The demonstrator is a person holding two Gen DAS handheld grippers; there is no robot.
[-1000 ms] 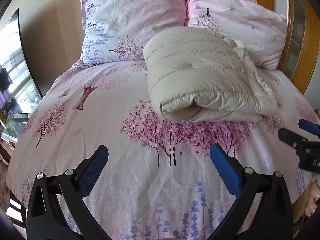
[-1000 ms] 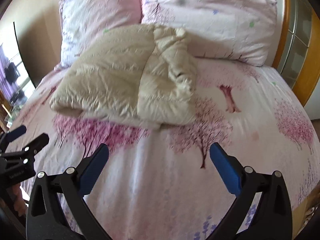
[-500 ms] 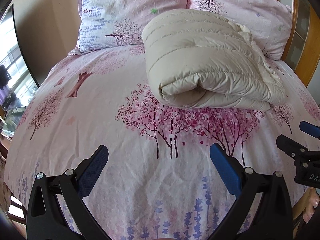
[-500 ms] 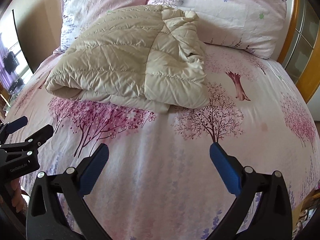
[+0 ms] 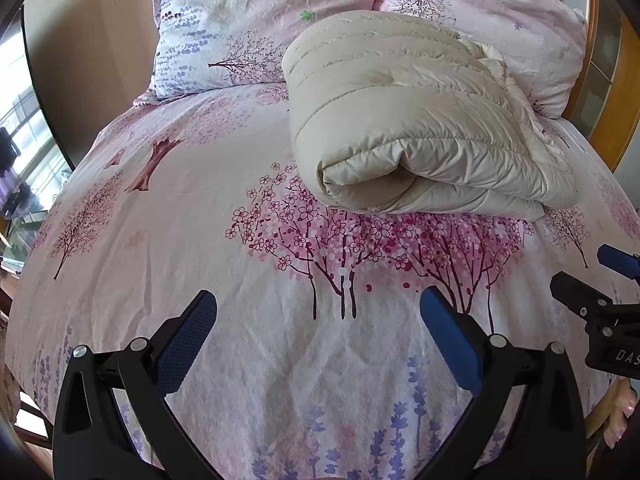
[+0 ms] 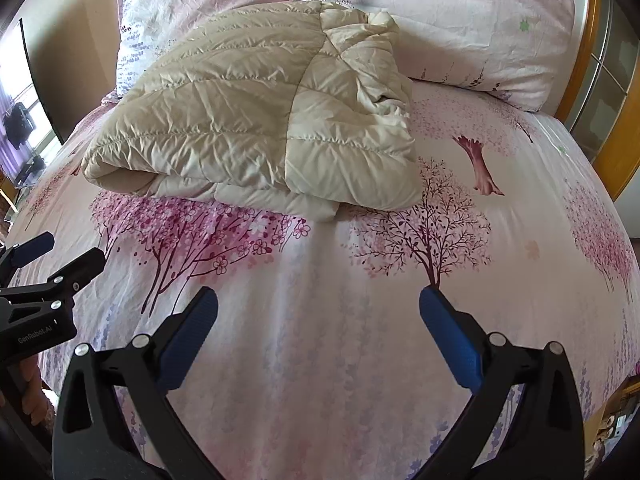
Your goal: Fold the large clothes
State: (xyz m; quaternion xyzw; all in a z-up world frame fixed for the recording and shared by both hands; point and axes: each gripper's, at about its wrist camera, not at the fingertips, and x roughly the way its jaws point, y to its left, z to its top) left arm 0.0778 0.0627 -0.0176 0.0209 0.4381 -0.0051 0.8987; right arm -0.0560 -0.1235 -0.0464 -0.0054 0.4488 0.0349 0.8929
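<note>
Quilted down jacket [image 5: 416, 120]: cream, slightly glossy synthetic cloth. Bedsheet [image 5: 280, 360]: matt, finely creased printed cotton. Headboard [image 6: 624, 128]: glossy varnished wood.

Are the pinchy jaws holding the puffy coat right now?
No. The left gripper and right gripper are both open and empty; the folded jacket lies alone on the bed.

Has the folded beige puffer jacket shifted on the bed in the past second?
No. The puffer jacket lies on the same pink blossom tree print, against the pillows; only the cameras moved closer.

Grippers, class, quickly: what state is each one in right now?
Left gripper: open, holding nothing.
Right gripper: open, holding nothing.
</note>
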